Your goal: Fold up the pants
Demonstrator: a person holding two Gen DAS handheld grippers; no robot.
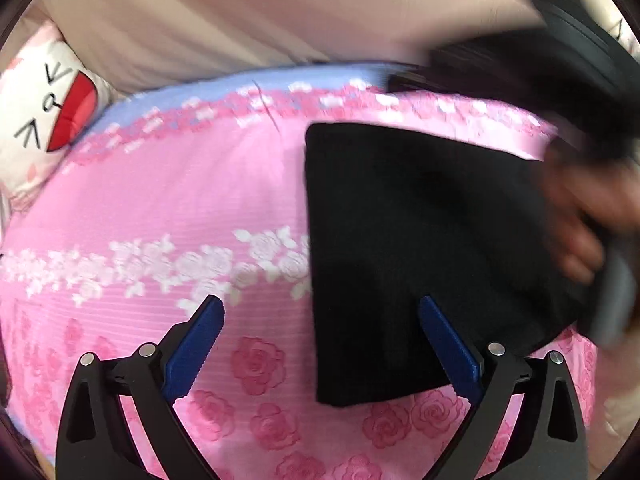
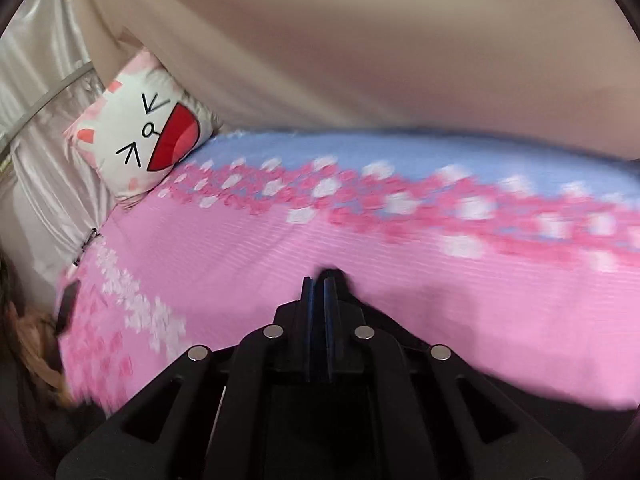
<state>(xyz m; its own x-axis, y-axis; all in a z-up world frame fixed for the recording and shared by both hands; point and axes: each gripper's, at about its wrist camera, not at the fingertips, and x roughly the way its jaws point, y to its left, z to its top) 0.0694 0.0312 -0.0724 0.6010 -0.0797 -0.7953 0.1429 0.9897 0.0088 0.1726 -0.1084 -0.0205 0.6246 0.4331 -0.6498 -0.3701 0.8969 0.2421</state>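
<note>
The black pants (image 1: 420,248) lie folded on the pink floral bed (image 1: 180,200), right of centre. The left hand-held gripper (image 1: 320,344) hovers wide open and empty over their near edge; the right hand-held gripper (image 2: 325,276) is closed, holding nothing visible

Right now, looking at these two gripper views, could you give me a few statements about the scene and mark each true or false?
1. The left gripper is open. True.
2. The black pants lie on a green sheet. False: the bedspread is pink with roses.
3. The right gripper is wide open. False: it is shut.
4. A cartoon-face pillow sits at the bed's far corner. True.
</note>
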